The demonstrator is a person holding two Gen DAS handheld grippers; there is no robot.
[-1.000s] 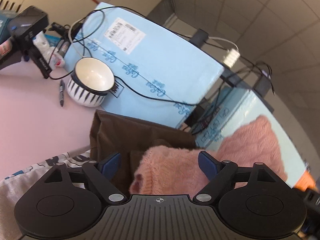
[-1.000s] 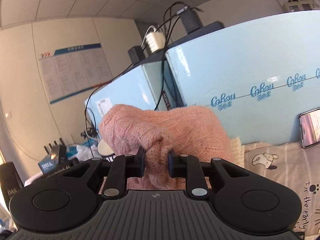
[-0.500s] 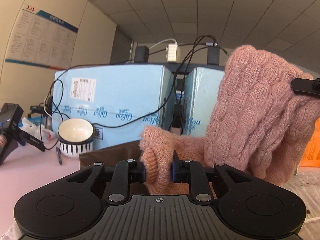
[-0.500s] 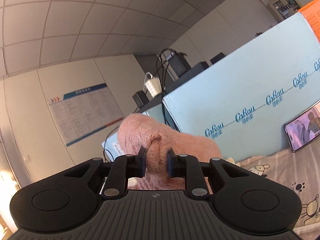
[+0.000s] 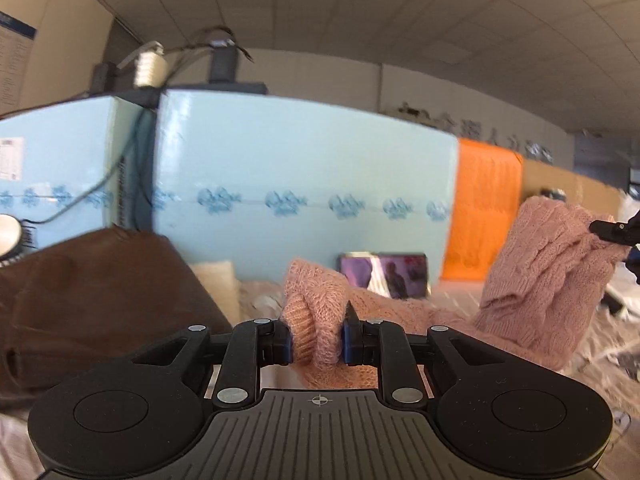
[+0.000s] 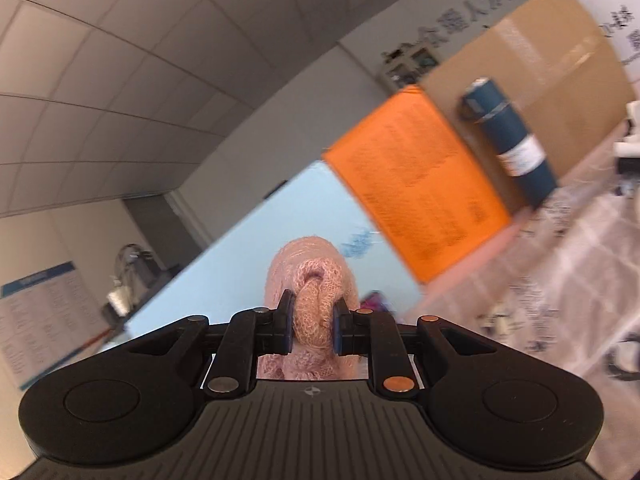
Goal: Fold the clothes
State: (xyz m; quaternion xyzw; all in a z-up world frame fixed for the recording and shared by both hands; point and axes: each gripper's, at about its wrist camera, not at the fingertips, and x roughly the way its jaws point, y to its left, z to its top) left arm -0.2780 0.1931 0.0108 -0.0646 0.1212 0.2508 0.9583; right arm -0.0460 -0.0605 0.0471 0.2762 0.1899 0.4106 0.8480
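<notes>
A pink cable-knit sweater [image 5: 544, 272] hangs stretched between both grippers above the table. My left gripper [image 5: 317, 340] is shut on a ribbed cuff or hem of it, bunched between the blue pads. At the far right of the left wrist view the right gripper's fingers [image 5: 612, 230] pinch another corner of the sweater, held higher. In the right wrist view my right gripper [image 6: 314, 324] is shut on a wad of the pink sweater [image 6: 308, 276], which hides what lies beyond it. A brown garment [image 5: 100, 300] lies at the left.
Light blue foam boards [image 5: 304, 176] stand along the back, with an orange panel [image 5: 488, 208] and brown cardboard [image 6: 540, 52] to the right. A phone [image 5: 384, 276] leans against the board. A dark blue bottle [image 6: 508, 136] stands by the cardboard. A printed cloth [image 6: 560, 272] covers the table.
Both grippers have swung to the right with the sweater, which is now pulled out wider between them. The left gripper went from open to shut on the cuff a second ago.
</notes>
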